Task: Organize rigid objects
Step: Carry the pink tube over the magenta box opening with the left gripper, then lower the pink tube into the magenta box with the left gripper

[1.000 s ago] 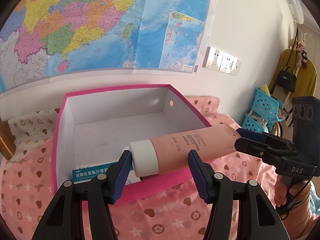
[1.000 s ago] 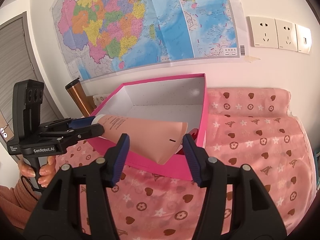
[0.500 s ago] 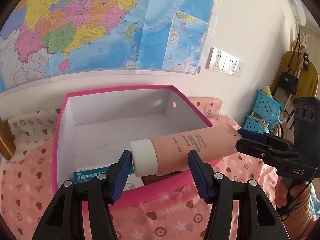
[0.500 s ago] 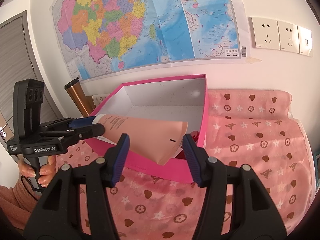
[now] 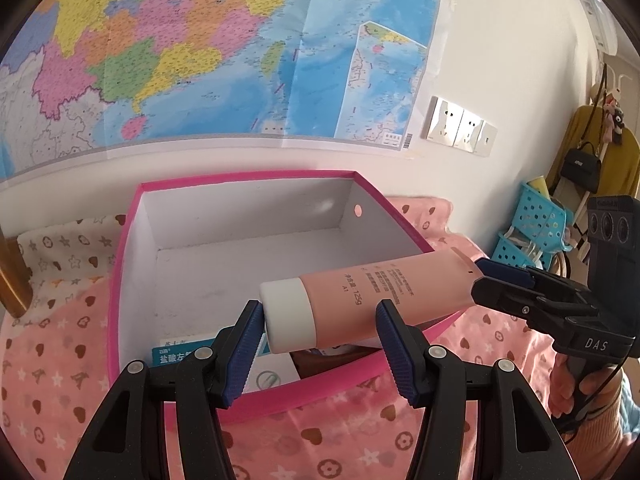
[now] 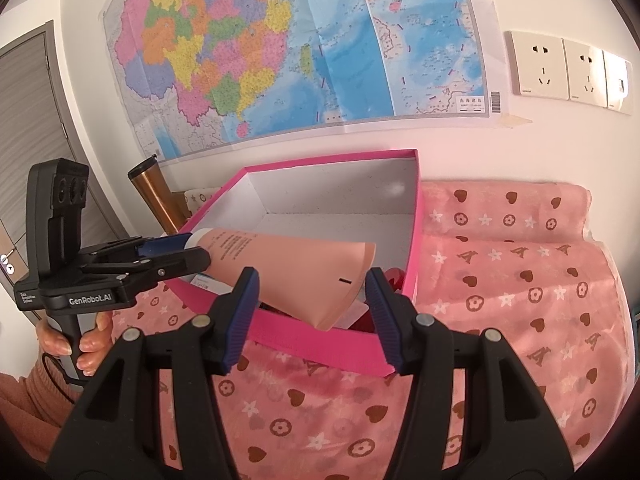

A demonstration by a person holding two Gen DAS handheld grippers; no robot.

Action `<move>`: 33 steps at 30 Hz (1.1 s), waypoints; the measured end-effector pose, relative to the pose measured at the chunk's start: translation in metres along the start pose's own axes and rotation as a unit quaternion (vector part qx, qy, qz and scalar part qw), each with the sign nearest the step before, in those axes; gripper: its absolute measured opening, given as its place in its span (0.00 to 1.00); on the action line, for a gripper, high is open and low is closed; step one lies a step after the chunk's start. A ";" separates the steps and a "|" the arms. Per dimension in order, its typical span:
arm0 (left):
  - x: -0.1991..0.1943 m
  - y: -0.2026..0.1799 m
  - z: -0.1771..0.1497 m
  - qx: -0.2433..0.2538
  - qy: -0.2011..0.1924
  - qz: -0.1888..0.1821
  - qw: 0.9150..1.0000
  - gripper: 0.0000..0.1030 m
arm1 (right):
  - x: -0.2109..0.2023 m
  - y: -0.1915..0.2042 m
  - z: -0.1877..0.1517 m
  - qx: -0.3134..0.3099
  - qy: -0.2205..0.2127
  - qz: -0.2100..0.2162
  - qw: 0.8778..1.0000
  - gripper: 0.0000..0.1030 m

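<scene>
A pink tube with a white cap (image 5: 372,300) is held level over the near edge of the pink box (image 5: 136,216). My left gripper (image 5: 320,336) is shut on its cap end. My right gripper (image 6: 310,292) is shut on its flat crimped end (image 6: 320,280). The right gripper shows at the right of the left wrist view (image 5: 520,292), and the left gripper at the left of the right wrist view (image 6: 160,260). The box (image 6: 320,344) has white inner walls. Inside it lies a teal and white medicine carton (image 5: 180,358) and something red (image 6: 394,280), partly hidden.
The box sits on a pink cloth with hearts and stars (image 6: 520,280). A copper-coloured flask (image 6: 154,196) stands left of the box. A map (image 5: 200,60) and wall sockets (image 6: 568,70) are behind. Blue baskets (image 5: 528,224) stand at far right.
Both grippers and the tube have moved slightly forward and up over the box's near edge. The grip on the tube is unchanged.
</scene>
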State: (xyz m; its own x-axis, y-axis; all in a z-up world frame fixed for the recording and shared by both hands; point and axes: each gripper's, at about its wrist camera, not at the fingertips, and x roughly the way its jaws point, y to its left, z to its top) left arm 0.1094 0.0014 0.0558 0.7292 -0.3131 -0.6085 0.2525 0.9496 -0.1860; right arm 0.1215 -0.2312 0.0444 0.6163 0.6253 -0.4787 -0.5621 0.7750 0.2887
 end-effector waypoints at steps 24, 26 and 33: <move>0.003 0.005 0.003 -0.006 0.003 0.009 1.000 0.56 | 0.008 0.000 0.003 -0.001 0.002 0.001 1.000 0.56; 0.004 0.005 0.003 -0.007 0.004 0.010 1.000 0.57 | 0.009 0.000 0.003 -0.001 0.002 0.002 1.000 0.56; 0.006 0.006 0.004 -0.007 0.005 0.011 1.000 0.57 | 0.011 0.001 0.004 0.000 0.003 0.001 1.000 0.56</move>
State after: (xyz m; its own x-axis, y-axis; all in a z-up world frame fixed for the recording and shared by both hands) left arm 0.1179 0.0053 0.0545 0.7282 -0.2917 -0.6202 0.2270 0.9565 -0.1833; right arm 0.1294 -0.2234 0.0428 0.6114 0.6266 -0.4833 -0.5631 0.7736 0.2906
